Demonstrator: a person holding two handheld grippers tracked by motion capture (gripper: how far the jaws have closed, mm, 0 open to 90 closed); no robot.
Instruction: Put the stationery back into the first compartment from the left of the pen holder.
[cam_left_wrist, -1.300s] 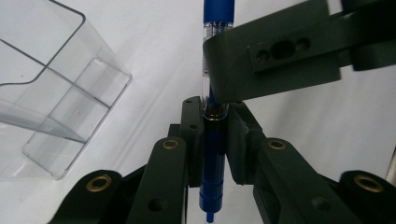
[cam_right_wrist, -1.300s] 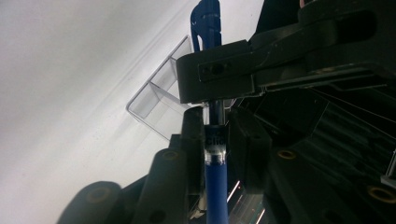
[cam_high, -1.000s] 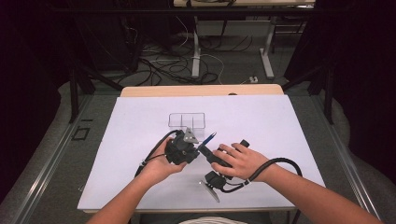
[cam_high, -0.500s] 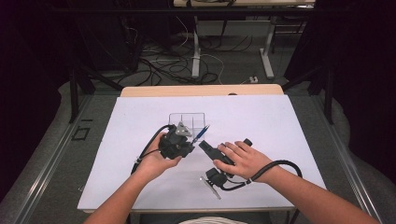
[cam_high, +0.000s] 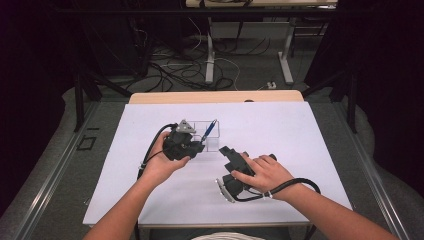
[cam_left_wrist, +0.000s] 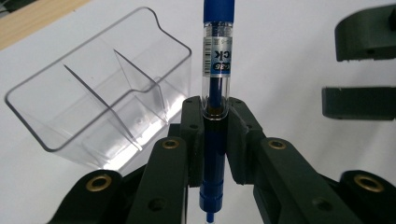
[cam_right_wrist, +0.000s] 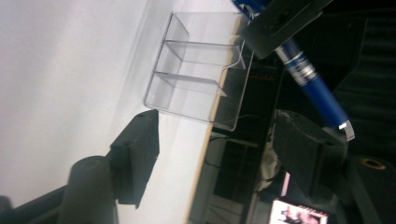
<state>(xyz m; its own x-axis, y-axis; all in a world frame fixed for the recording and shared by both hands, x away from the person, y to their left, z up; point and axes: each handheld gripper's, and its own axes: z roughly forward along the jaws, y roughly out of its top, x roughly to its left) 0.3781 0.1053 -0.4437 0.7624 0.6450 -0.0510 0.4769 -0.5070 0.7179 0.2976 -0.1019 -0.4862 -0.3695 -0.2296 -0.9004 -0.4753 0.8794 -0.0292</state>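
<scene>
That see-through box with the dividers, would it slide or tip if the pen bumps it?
The clear box looks like thin plastic, so probably light and apt to slide on the smooth white table. It sits low and wide, so tipping seems less likely. The pen looks stiff.

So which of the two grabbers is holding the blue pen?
The left gripper: its jaws are shut on the blue pen. The right gripper is open and holds nothing.

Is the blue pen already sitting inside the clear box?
No, the blue pen is clamped between the left tongs, beside the clear box, whose three compartments hold nothing.
</scene>
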